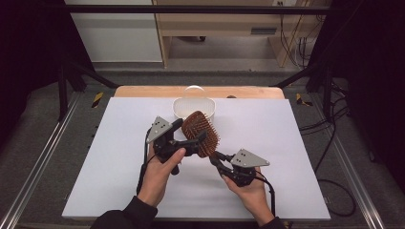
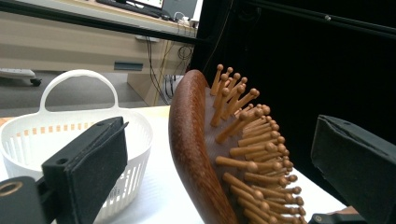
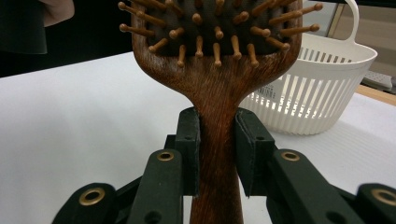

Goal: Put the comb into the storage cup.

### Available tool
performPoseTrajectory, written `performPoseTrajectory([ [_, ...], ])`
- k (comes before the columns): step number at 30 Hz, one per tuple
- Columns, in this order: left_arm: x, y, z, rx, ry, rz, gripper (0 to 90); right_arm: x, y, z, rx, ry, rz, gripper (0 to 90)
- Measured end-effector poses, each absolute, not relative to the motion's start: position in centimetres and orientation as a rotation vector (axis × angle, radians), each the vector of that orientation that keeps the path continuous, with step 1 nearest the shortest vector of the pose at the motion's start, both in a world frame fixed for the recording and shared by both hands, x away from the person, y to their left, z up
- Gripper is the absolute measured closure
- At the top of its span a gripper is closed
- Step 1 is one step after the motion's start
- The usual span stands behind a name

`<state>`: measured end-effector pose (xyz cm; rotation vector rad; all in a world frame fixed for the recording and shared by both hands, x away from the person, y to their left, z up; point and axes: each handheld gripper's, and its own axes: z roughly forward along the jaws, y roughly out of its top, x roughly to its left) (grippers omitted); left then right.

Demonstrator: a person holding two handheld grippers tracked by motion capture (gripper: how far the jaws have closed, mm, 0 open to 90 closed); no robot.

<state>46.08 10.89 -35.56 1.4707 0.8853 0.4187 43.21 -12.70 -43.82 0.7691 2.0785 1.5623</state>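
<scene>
- Left tongs (image 1: 191,138): I read these as standing wide open around the head of the hairbrush (image 1: 202,134). In the left gripper view one pad (image 2: 95,163) sits to the left of the wooden back and the other (image 2: 357,163) well off to the right of the pins, with clear gaps on both sides. Nothing is gripped here.
- Right tongs (image 1: 216,157): closed on the brush handle (image 3: 217,154). The right gripper view shows both pads pressed flat against the narrow neck just below the head.
- Location: the brush is held up off the bench (image 1: 119,181), head tilted away from me, just in front of the white basket (image 1: 193,108) at the far edge.
- Risk one: all the weight hangs from a grip on the thin polished handle. I judge the head could swing or slide down if the right tongs ease off before the left have closed.
- Risk two: if the left tongs close as they stand, one pad meets the pins (image 2: 247,140), not solid wood. The pins may bend or let the pad skid, twisting the brush in the right grip.
- Risk three: a swing towards the light basket could knock or tip it.
- Appearance: a paddle brush of dark reddish-brown wood with visible grain, curved back, dark cushion, rows of paler wooden pins with rounded tips.
</scene>
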Motion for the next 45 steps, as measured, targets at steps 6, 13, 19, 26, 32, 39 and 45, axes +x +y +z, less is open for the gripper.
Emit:
performPoseTrajectory([
  [6,46.2,10.72,-35.57,1.462,0.889,0.41,3.8,43.19,-12.77,-43.77,0.764,2.077,1.567,73.0],
  [13,46.35,10.77,-35.68,1.458,0.899,0.391,6.4,43.16,-12.71,-43.78,0.757,2.078,1.566,73.0],
  [19,46.37,10.71,-35.69,1.452,0.9,0.376,9.3,43.15,-12.69,-43.76,0.754,2.08,1.57,73.0],
  [26,46.52,10.63,-35.76,1.44,0.914,0.351,13.0,43.16,-12.72,-43.75,0.753,2.076,1.568,73.0],
  [32,46.41,10.41,-35.71,1.441,0.913,0.319,18.4,43.15,-12.68,-43.78,0.751,2.075,1.566,73.0],
  [39,46.35,10.38,-35.64,1.427,0.93,0.294,26.6,43.16,-12.73,-43.78,0.749,2.076,1.563,73.0],
  [45,46.32,10.55,-35.57,1.413,0.934,0.281,35.2,43.15,-12.63,-43.82,0.743,2.076,1.559,72.9],
])
